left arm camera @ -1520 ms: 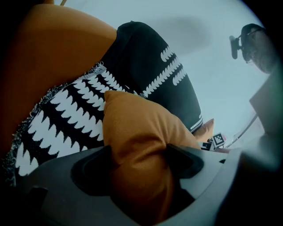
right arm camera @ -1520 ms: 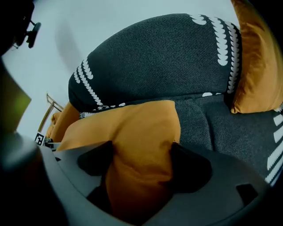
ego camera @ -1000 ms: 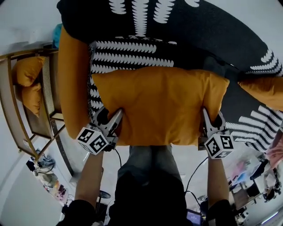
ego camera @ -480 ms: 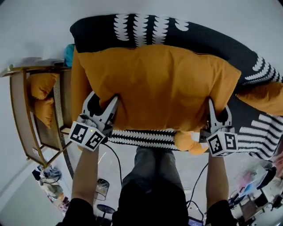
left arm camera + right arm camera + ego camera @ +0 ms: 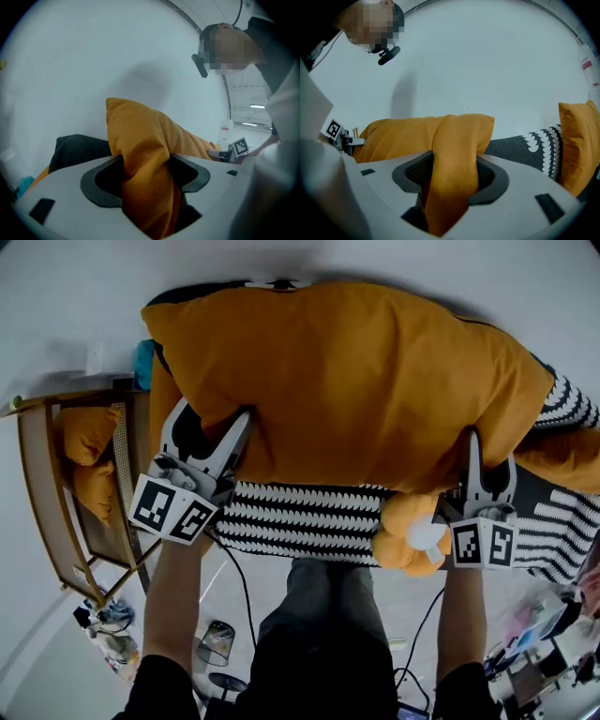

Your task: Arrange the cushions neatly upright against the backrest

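Large mustard-orange fabric cushion [image 5: 356,381]: left tool [image 5: 211,423] and right tool [image 5: 489,460] are gripping its lower corners; both tools' jaws have just been opening slightly.

The left gripper [image 5: 208,427] and right gripper [image 5: 489,465] are gripping the cushion [image 5: 356,381] at its 8 and 4 o'clock corners, holding it over the sofa [image 5: 300,517]. Both jaws have just been opening, with fabric between them.

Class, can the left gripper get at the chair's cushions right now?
Probably not: the left gripper holds the big cushion between its jaws, though they have just been opening; the chair cushions lie unblocked.
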A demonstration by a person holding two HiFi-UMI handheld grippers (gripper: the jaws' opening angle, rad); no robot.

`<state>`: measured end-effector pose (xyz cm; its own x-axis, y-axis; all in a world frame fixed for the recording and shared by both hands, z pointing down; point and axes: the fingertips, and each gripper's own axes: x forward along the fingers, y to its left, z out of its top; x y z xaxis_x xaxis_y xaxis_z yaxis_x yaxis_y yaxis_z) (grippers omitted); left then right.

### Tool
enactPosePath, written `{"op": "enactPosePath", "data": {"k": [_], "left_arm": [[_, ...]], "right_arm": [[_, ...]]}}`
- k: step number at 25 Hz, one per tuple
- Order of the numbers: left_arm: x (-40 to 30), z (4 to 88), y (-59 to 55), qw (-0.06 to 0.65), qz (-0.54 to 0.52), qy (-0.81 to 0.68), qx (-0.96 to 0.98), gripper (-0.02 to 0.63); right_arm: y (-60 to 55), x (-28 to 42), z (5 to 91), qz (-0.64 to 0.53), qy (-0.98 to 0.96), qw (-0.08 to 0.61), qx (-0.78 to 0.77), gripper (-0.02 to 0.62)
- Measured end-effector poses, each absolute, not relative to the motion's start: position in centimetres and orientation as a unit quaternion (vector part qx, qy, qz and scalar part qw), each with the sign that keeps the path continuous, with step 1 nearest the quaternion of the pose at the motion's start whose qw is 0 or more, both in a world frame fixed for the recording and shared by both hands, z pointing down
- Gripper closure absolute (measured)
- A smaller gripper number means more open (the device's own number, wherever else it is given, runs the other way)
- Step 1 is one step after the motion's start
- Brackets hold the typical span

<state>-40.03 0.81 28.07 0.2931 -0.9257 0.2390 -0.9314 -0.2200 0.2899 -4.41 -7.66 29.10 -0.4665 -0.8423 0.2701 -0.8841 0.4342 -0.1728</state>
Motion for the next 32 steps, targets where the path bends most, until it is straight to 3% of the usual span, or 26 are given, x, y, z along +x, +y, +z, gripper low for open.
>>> {"op": "enactPosePath", "data": {"k": [10, 22, 32], "left_arm": [[-41.3, 36.7, 1.0, 0.237, 0.128, -0.613, 0.743, 0.246], [-41.4, 37.7, 4.0, 0.262, 0.101, -0.667, 0.690, 0.238], [-34.8, 38.2, 8.3, 0.277, 0.133, -0.615, 0.727, 0.238]], "right_arm": [[-7.2, -4.9, 36.1, 0.166, -0.830, 0.136, 0.515, 0.277], [-6.0, -3.7, 36.8, 0.155, -0.830, 0.168, 0.509, 0.224], [1.3, 0.2, 38.2, 0.173, -0.819, 0.198, 0.511, 0.222]]}}
